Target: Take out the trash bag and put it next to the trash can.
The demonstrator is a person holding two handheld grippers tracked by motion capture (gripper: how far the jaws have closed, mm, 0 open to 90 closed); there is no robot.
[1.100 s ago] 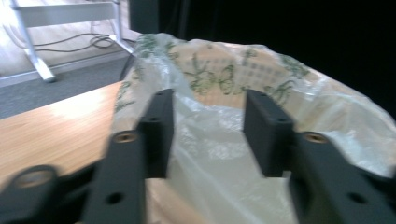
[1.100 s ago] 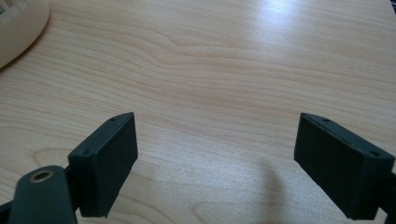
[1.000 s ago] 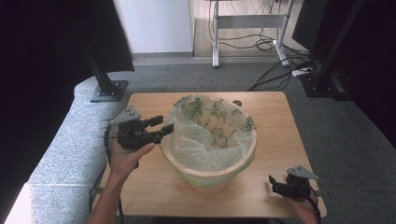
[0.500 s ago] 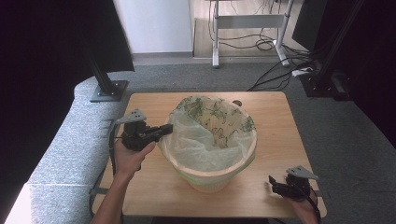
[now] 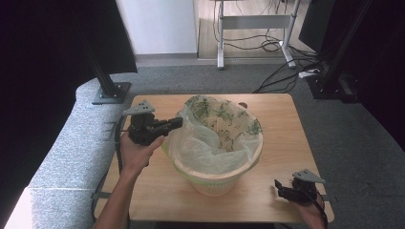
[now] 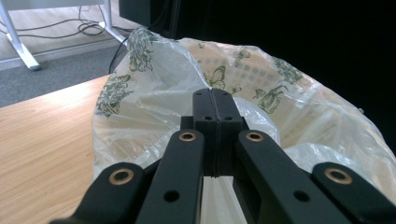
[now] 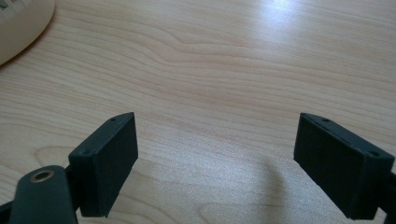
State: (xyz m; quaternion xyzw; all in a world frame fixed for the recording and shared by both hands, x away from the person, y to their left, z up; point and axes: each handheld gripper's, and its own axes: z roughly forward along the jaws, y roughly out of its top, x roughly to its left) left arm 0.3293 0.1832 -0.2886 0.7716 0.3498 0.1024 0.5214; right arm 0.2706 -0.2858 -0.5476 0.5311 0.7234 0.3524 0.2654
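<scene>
A cream basket [image 5: 215, 183] lined with a clear plastic bag [image 5: 210, 148] printed with green plants and butterflies stands mid-table. My left gripper [image 5: 177, 123] is shut, held level, its tip at the bag's left rim. In the left gripper view the closed jaws [image 6: 213, 100] point over the bag [image 6: 140, 107]; no plastic shows between them. My right gripper [image 5: 278, 187] rests low at the table's front right corner, open. In the right gripper view its jaws [image 7: 217, 158] stand wide apart over bare wood [image 7: 224, 60], with the basket's foot [image 7: 18, 23] at the upper left.
The wooden table [image 5: 282, 129] has free room to the right of the basket. A grey padded bench [image 5: 71, 143] runs along its left side. A black stand base [image 5: 112, 93] and floor cables [image 5: 286, 76] lie beyond the far edge.
My left gripper has moved right to the bag's rim and its jaws have closed. The right gripper has stayed put.
</scene>
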